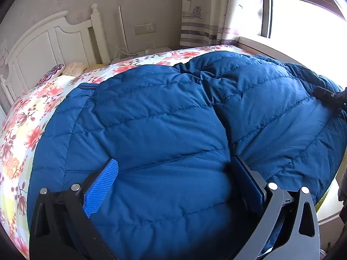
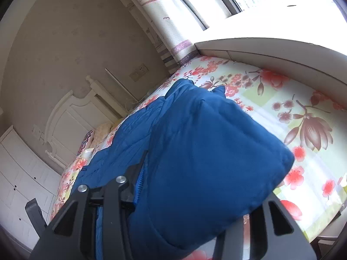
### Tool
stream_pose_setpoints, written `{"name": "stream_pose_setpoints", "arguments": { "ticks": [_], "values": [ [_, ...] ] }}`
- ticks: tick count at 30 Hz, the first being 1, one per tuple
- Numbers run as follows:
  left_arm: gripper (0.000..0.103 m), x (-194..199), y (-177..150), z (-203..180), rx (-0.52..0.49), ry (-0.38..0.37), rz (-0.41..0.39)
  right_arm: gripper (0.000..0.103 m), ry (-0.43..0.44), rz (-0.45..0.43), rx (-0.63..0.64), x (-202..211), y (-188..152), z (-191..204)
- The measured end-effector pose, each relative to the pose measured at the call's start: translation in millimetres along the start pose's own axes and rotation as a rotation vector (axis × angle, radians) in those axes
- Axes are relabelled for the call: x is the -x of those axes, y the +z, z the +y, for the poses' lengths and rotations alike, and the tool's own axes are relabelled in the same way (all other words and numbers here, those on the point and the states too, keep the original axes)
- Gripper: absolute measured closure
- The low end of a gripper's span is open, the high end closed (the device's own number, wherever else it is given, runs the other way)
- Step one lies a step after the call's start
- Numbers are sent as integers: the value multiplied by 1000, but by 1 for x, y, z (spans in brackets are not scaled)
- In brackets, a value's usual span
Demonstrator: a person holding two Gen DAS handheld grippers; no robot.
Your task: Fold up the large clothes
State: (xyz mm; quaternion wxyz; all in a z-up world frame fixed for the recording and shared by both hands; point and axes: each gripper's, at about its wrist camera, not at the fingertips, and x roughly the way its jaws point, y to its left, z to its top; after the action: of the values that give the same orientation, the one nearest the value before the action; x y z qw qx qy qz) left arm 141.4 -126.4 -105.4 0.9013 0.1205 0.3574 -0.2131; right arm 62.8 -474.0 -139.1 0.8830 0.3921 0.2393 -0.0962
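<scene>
A large blue quilted down jacket lies spread on the bed's floral sheet. My left gripper is wide open, its blue pads resting on the near part of the jacket, with puffy fabric bulging between them. In the right wrist view a thick lifted part of the jacket fills the space between my right gripper's fingers; the right gripper holds it above the sheet. The right gripper also shows in the left wrist view at the jacket's far right edge.
A white headboard and pillows stand at the far left. A curtain and bright window are behind the bed, with a white sill ledge along its far side. White drawers stand left.
</scene>
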Motion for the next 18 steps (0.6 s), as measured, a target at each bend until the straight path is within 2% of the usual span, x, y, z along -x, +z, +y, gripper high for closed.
{"name": "stream_pose_setpoints", "arguments": {
  "ticks": [2,7,9,11,13,15,16,18],
  "values": [
    [4,-1,-1,1,3,-10,-5,57,-7,2,-10,-2,0,-2],
    [4,1,-2,5,0,-39,-11,72,-63,-51,90,2,-2,16],
    [4,10,-2,17,4,-115,-3,74,-99,-89,138,6,-2,32],
    [4,33,-1,53,101,-191,-48,74,-156,-158,293,14,-4,73],
    [4,58,0,101,227,-196,-113,74,-172,-227,469,22,-12,122],
    [4,89,-1,157,351,-140,-194,74,-161,-290,646,28,-29,173],
    [4,104,-3,182,400,-104,-228,74,-139,-325,794,29,-51,211],
    [4,136,-9,227,477,-39,-283,74,-124,-339,1001,22,-90,258]
  ]
}}
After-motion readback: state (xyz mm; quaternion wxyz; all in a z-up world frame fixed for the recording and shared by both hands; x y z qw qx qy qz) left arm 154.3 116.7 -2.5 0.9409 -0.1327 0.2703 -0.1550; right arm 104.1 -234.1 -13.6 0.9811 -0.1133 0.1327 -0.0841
